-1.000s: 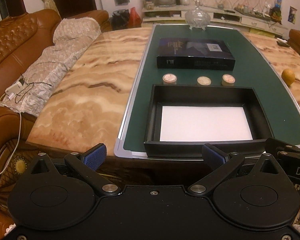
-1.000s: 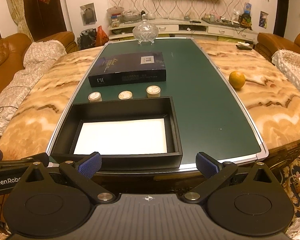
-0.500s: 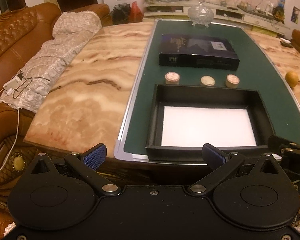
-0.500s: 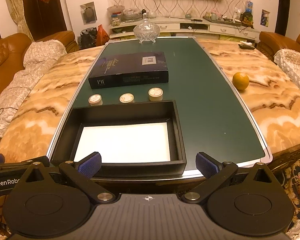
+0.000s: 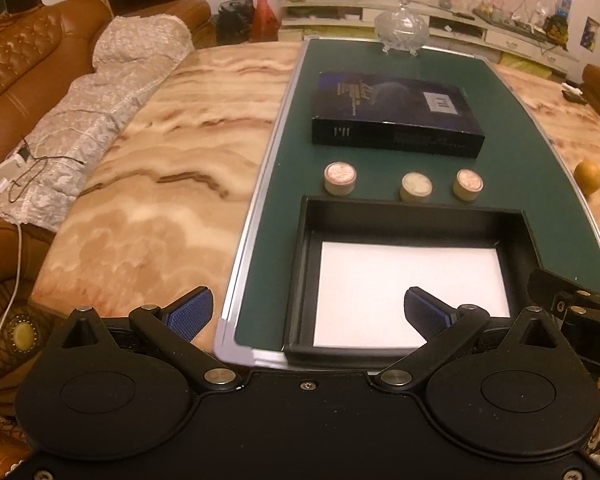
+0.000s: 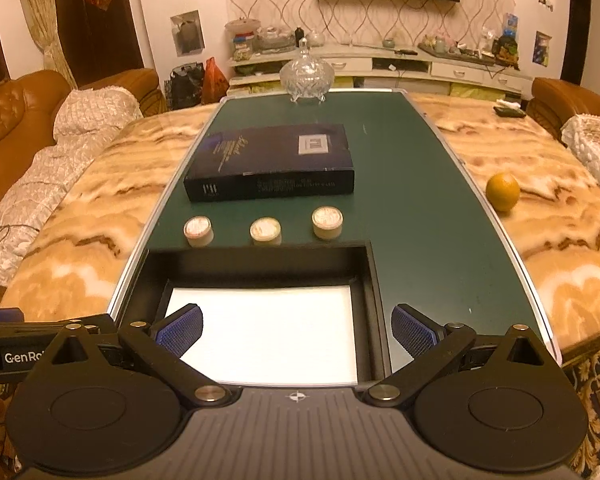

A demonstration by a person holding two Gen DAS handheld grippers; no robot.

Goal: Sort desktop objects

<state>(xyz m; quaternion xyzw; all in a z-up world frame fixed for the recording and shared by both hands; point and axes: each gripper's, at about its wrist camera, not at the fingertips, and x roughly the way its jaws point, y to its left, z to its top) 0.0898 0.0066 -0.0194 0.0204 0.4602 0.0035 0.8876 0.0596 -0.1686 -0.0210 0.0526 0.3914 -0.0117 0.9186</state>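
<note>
Listing the contents of a marble-topped table (image 6: 580, 248) with a green mat (image 6: 412, 208) laid down its middle.

- Black tray (image 6: 374, 280), open-topped, white sheet (image 6: 272, 336) on its floor; sits on the near end of the green mat, nothing else inside it.
- Three small round containers, cream sides, pale printed lids: left (image 6: 198, 231), middle (image 6: 265, 230), right (image 6: 327, 221). They stand in a row on the mat just beyond the tray's far wall, apart from each other. Lid print too small to read.
- Dark blue box (image 6: 272, 162), flat on the mat beyond the row. Gold script on the lid and a grey square label; a pale mark and a line of small text on the near side. None of it legible.
- Cut-glass lidded bowl (image 6: 307, 76), at the mat's far end.
- Orange fruit (image 6: 502, 191), on the bare marble just right of the mat.
- Left gripper (image 5: 306, 314): jaws spread wide, blue-padded fingertips (image 5: 188, 312) holding nothing, over the table's near edge by the tray's left corner. Its side reads "GenRo", cut off, in the right wrist view.
- Right gripper (image 6: 296, 330): jaws spread wide, holding nothing, over the tray's near end. Its side shows "DA", cut off, in the left wrist view.
- Brown leather sofa (image 5: 24, 64) with lace cover, left of the table.
</note>
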